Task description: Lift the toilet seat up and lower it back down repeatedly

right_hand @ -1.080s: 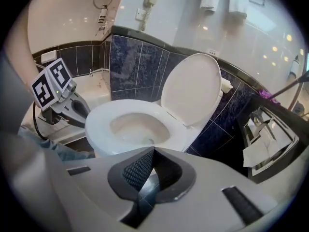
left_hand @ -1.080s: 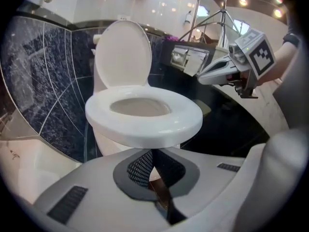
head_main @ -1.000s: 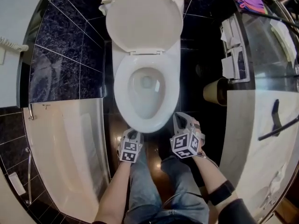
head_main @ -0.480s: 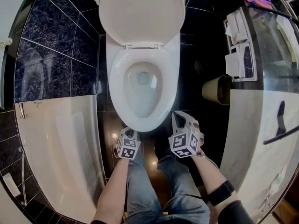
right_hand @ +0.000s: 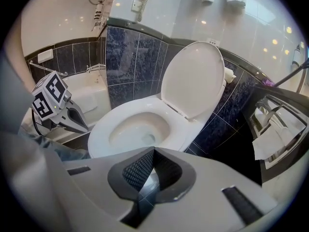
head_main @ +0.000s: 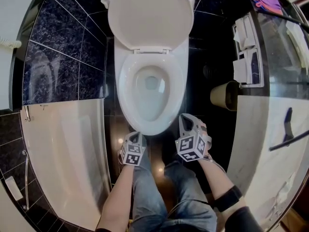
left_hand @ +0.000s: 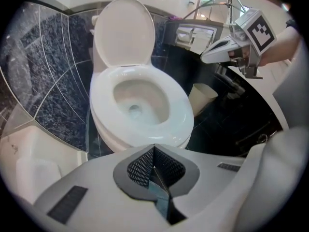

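Hovering just short of the toilet's (head_main: 150, 88) front edge, the left gripper (head_main: 136, 137) and right gripper (head_main: 186, 122) are both pointing down toward it w/ jaws clenched on nothing. The lid (head_main: 148, 16) is leaning upright against the tank. The seat (head_main: 125, 88) is apparently lying flat on the bowl, tho white on white is making ring vs. rim hard to split. So the person is prob. setting up a lift and not yet touching anything.

Next move, as a judgement: one gripper is going to need its tip under the seat's front lip, or its jaws parted to pinch the ring. Then it swings the seat back on the hinge (head_main: 151, 50) toward the lid w/o slamming.

Around it, a bathtub (head_main: 63, 144) is sitting close on the left. A bin (head_main: 223, 94) and paper holders (head_main: 245, 52) are standing on the right, w/ dark tiled floor (head_main: 203, 81) between. The person's legs (head_main: 147, 182) are crowding the bowl's front; nothing else is blocking the seat's arc.
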Action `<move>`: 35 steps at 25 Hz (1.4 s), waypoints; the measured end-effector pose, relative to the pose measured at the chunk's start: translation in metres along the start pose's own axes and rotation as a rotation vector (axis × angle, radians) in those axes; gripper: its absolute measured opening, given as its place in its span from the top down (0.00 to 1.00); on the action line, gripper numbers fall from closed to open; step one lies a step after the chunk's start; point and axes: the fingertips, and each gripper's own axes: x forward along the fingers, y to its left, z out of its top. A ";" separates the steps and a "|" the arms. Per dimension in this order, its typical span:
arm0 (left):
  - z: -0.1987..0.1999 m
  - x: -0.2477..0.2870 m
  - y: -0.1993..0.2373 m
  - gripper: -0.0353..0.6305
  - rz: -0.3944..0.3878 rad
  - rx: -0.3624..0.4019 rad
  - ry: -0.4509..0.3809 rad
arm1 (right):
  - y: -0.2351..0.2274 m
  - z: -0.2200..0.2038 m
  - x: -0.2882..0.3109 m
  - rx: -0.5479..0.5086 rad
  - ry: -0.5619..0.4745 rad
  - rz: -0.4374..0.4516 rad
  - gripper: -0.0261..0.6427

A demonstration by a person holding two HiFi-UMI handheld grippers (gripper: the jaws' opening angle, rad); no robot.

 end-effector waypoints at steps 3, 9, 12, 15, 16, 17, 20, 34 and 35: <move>0.026 -0.022 -0.002 0.95 0.001 0.000 -0.043 | -0.006 0.013 -0.016 0.002 0.000 -0.005 0.93; 0.116 -0.120 -0.014 0.95 0.009 0.012 -0.170 | -0.024 0.068 -0.078 0.060 -0.063 0.003 0.93; 0.173 -0.183 -0.011 0.95 0.032 0.019 -0.256 | -0.043 0.120 -0.118 0.109 -0.130 0.000 0.93; 0.214 -0.245 -0.009 0.95 0.071 0.023 -0.329 | -0.060 0.167 -0.168 0.161 -0.182 -0.007 0.93; 0.227 -0.265 -0.009 0.95 0.082 0.026 -0.354 | -0.065 0.179 -0.183 0.174 -0.199 -0.009 0.93; 0.241 -0.285 -0.009 0.95 0.087 0.028 -0.379 | -0.070 0.191 -0.197 0.185 -0.218 -0.012 0.93; 0.275 -0.338 -0.007 0.95 0.107 0.032 -0.447 | -0.084 0.221 -0.234 0.224 -0.266 -0.021 0.93; 0.322 -0.483 -0.006 0.95 0.132 0.028 -0.603 | -0.114 0.240 -0.349 0.352 -0.368 -0.037 0.93; 0.322 -0.488 -0.006 0.95 0.132 0.023 -0.613 | -0.115 0.240 -0.354 0.359 -0.373 -0.043 0.93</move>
